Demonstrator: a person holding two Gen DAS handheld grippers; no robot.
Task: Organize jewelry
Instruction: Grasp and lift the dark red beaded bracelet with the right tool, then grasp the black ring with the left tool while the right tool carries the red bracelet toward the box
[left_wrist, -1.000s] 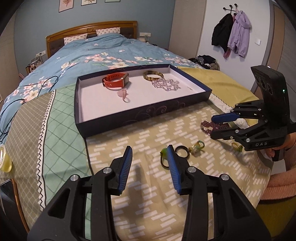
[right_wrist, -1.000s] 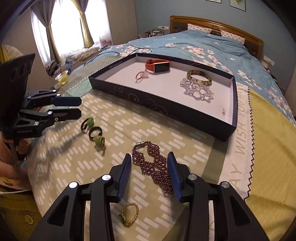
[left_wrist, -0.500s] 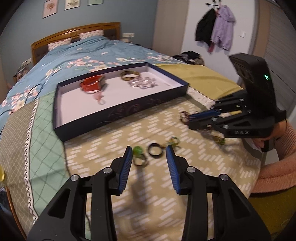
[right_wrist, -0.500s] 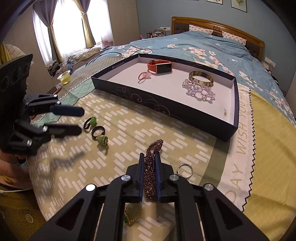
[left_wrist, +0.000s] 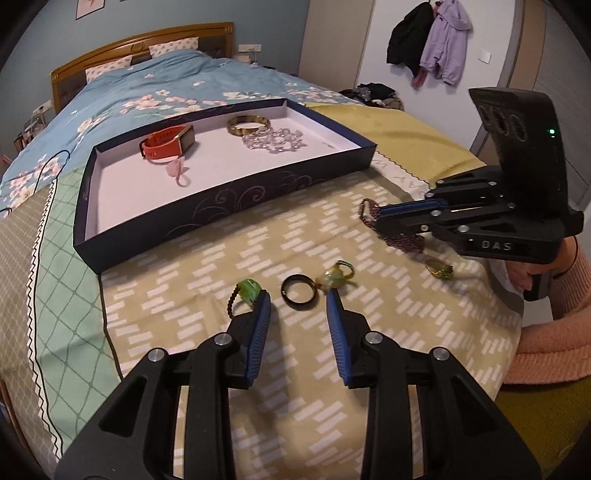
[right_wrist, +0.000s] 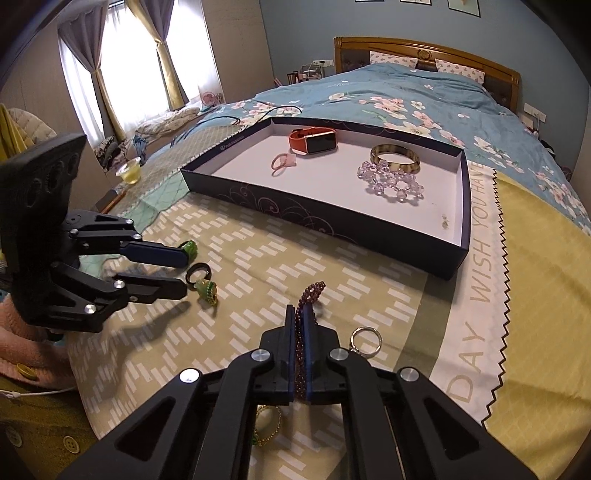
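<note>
The right gripper (right_wrist: 300, 314) has its jaws closed on the purple beaded bracelet (right_wrist: 312, 291), whose long axis runs forward toward the dark rectangular tray (right_wrist: 332, 221). The left gripper (left_wrist: 298, 308) jaws stand open around the black ring (left_wrist: 298, 291) on the bed.

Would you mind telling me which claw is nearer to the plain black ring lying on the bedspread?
Left. The left claw is open with the black ring lying just beyond its fingertips, roughly between them. The right claw is off to the side, shut on the purple beaded bracelet.

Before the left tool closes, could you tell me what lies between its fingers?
In the left wrist view, the black ring lies just ahead of the open left tool, on the bedspread.
</note>
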